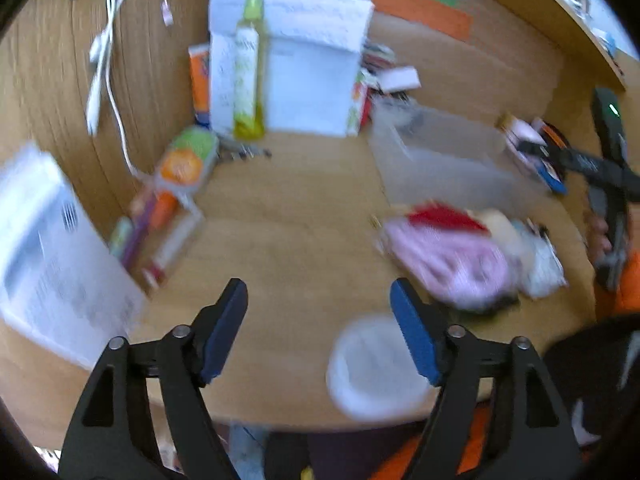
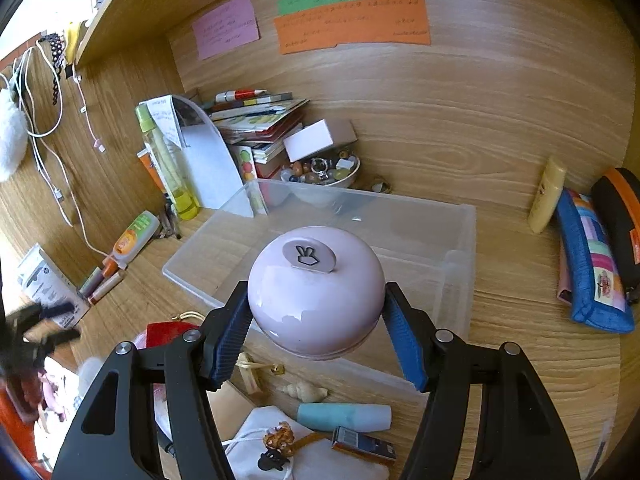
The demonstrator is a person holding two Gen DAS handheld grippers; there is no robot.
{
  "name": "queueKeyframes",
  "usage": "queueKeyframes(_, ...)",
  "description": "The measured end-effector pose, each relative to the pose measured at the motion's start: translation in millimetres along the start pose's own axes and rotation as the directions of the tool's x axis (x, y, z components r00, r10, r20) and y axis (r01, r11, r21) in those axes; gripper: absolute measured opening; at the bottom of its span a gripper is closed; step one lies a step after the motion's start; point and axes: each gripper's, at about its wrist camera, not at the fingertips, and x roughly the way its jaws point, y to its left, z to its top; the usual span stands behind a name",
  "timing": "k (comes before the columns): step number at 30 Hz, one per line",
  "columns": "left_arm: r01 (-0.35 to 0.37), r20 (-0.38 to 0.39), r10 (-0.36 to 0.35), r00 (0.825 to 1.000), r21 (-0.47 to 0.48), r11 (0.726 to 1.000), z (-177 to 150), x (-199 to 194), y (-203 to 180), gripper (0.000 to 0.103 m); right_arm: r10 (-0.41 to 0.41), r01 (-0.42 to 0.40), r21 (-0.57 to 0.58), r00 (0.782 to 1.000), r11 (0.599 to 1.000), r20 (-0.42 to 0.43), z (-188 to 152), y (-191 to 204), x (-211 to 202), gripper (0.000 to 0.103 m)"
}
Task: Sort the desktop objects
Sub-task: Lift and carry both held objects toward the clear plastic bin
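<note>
Left wrist view blurred. Left claw (image 1: 318, 330) wide open, holds nothing, hovers over bare wooden surface (image 1: 288, 216); white round container (image 1: 374, 372) just beside its right finger, pink soft item (image 1: 456, 264) further right. Right claw (image 2: 316, 336) clamps pink dome-shaped case (image 2: 316, 292) between both blue pads, lifted above the near wall of clear plastic bin (image 2: 400, 220). Bowl of trinkets (image 2: 324, 174) behind bin, blue pencil pouch (image 2: 592, 268) far right.
</note>
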Motion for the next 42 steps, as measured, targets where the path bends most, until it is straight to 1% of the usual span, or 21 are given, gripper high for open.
queueKeyframes(4, 0.068, -0.039, -0.068, 0.997, 0.000, 0.998, -17, 5, -22, 0.074, 0.005, -0.005, 0.001, 1.000, 1.000, -0.010, 0, 1, 2, 0.061)
queueKeyframes(7, 0.092, -0.047, -0.091, 0.995, 0.029, 0.995, -22, 10, -38, 0.074, 0.008, -0.008, 0.006, 1.000, 1.000, -0.012, -2, 2, 1, 0.061)
queueKeyframes(11, 0.101, -0.073, -0.096, 0.993, 0.062, 0.993, -21, 25, -55, 0.074, 0.003, -0.003, 0.002, 1.000, 1.000, -0.011, -6, 2, -4, 0.061)
queueKeyframes(15, 0.098, -0.097, -0.088, 0.991, 0.100, 0.990, -18, 44, -68, 0.075, 0.001, -0.001, 0.004, 1.000, 1.000, -0.014, -10, 0, -7, 0.061)
queueKeyframes(18, 0.055, -0.076, -0.046, 0.996, 0.128, 0.990, -18, 50, -72, 0.074, -0.005, 0.005, 0.004, 1.000, 1.000, -0.017, -11, -1, -8, 0.061)
queueKeyframes(20, 0.030, -0.064, -0.021, 0.998, 0.135, 0.990, -19, 52, -70, 0.065, -0.009, 0.009, 0.000, 1.000, 1.000, -0.016, -12, -1, -10, 0.061)
queueKeyframes(21, 0.019, -0.052, -0.012, 0.999, 0.140, 0.990, -20, 51, -69, 0.065, -0.010, 0.010, -0.002, 1.000, 1.000, -0.016, -12, -1, -10, 0.061)
queueKeyframes(26, 0.017, -0.033, -0.013, 0.999, 0.112, 0.994, -22, 45, -61, 0.065, -0.015, 0.015, -0.003, 1.000, 1.000, -0.016, -11, -1, -11, 0.061)
queueKeyframes(29, 0.010, -0.021, -0.009, 1.000, 0.074, 0.997, -19, 37, -50, 0.065, -0.020, 0.020, -0.007, 1.000, 1.000, -0.014, -10, 0, -10, 0.061)
queueKeyframes(33, 0.004, 0.020, -0.004, 1.000, 0.030, 1.000, -5, 19, -33, 0.065, -0.028, 0.028, -0.013, 1.000, 1.000, -0.011, -4, -1, -7, 0.061)
queueKeyframes(36, 0.003, 0.060, -0.004, 0.998, 0.013, 1.000, 14, 7, -25, 0.065, -0.032, 0.031, -0.013, 0.999, 0.999, -0.012, 1, -5, -4, 0.061)
queueKeyframes(42, 0.078, 0.105, -0.082, 0.991, 0.034, 0.996, 67, 0, -30, 0.065, -0.063, 0.062, -0.029, 0.997, 0.998, -0.043, 15, -11, 14, 0.061)
